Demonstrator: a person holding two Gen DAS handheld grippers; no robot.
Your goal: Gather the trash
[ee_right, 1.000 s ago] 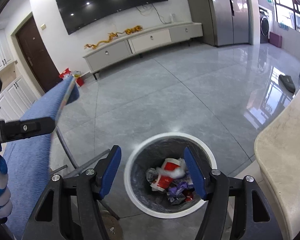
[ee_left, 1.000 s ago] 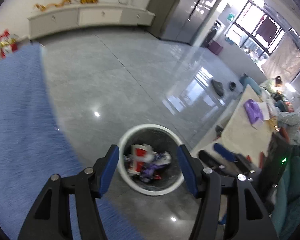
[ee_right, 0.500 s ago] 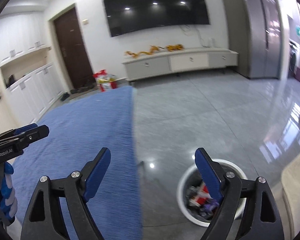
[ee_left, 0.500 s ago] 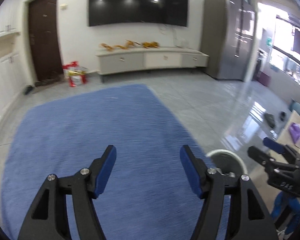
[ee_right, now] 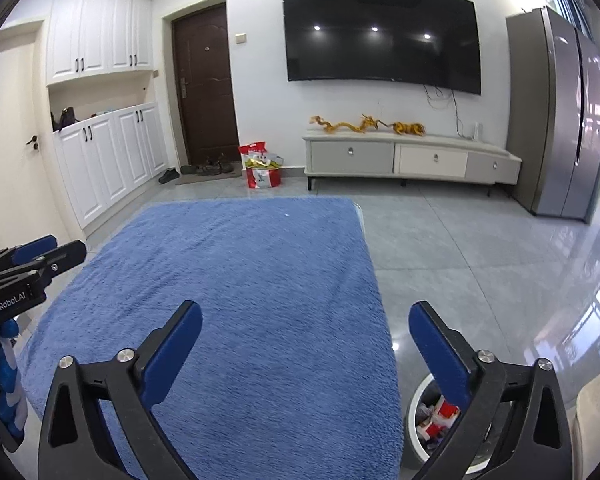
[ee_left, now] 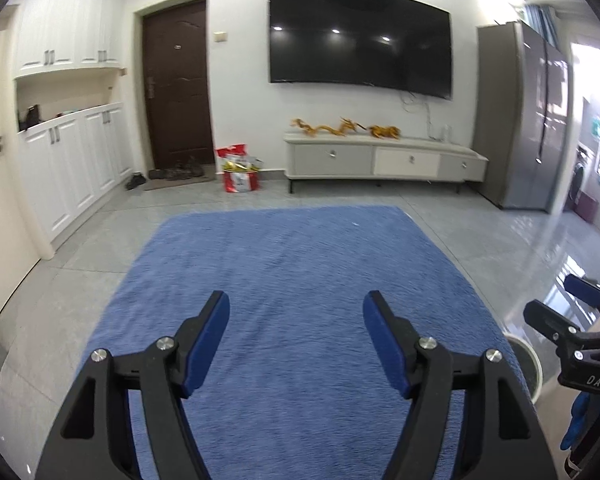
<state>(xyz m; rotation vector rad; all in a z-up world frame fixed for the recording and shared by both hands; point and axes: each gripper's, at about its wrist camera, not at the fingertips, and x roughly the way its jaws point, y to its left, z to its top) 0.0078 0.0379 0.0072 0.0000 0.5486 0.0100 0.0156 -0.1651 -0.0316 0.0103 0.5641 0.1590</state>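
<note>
A white-rimmed trash bin (ee_right: 418, 400) stands on the floor at the table's right edge, with red, white and purple wrappers (ee_right: 440, 414) inside. Its rim (ee_left: 534, 364) shows at the right of the left wrist view. My left gripper (ee_left: 296, 320) is open and empty above the blue cloth-covered table (ee_left: 300, 280). My right gripper (ee_right: 306, 334) is open and empty, over the table's right edge (ee_right: 376, 280), with its right finger above the bin. Each gripper shows at the side of the other's view.
A TV console (ee_right: 412, 160) stands below a wall-mounted TV (ee_right: 380, 36). A red bag (ee_right: 262, 170) sits by the brown door (ee_right: 204, 88). White cabinets (ee_right: 108, 156) line the left wall. A grey fridge (ee_right: 560, 120) stands at the right. A beige counter corner (ee_right: 592, 412) is lower right.
Both grippers have swung up and left, away from above the bin, and now face across the blue table toward the TV wall. Both stay open and empty.
</note>
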